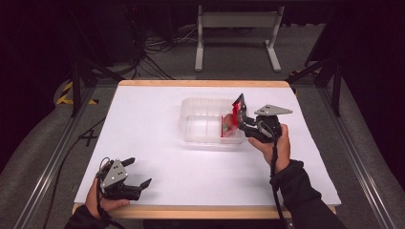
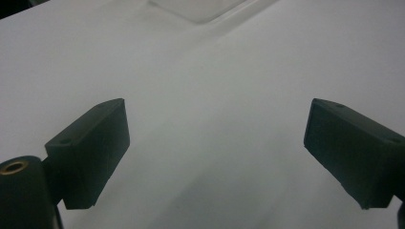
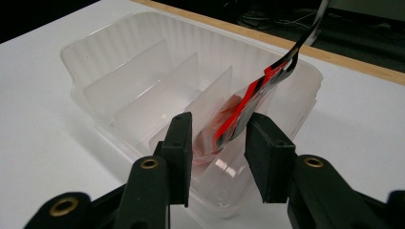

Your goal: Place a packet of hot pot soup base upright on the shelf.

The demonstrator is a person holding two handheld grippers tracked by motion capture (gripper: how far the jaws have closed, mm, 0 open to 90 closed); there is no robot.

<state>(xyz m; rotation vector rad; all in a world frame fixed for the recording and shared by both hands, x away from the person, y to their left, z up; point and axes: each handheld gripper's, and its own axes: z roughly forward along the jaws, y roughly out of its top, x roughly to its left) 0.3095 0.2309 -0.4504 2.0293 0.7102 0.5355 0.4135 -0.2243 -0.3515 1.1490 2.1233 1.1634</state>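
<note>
Your right tool (image 3: 217, 143) stands at the near end of the clear plastic tray (image 3: 95, 57), its jaws set apart with a red, black and clear packet (image 3: 248, 102) standing between them. The gap between the jaws is wider than the packet, and I can't see either pad pressing on it, so I read the tool as open, not gripping. The packet's lower end sits down in the tray compartment closest to your tool, ahead of the jaws, while its upper end leans up and away over the far rim. It seems to stand that way because the divider walls and the tray's end wall prop it (a flat pouch won't stand alone on an open surface).

From the high view, the right tool (image 1: 241, 121) reaches in over the tray's (image 1: 200, 102) right end, where the packet (image 1: 230, 125) shows as a red patch just beyond its tips. That approach keeps your wrist outside the walls, and only the jaws enter the slot.

Your left tool (image 1: 138, 174) rests low at the near-left corner of the white worktop (image 1: 153, 124), well apart from the tray, jaws spread wide and holding nothing. In the left gripper view its pads (image 2: 93, 148) frame bare worktop (image 2: 215, 95), with a corner of the tray far ahead. Parked there, it stays out of the right tool's way.
</note>
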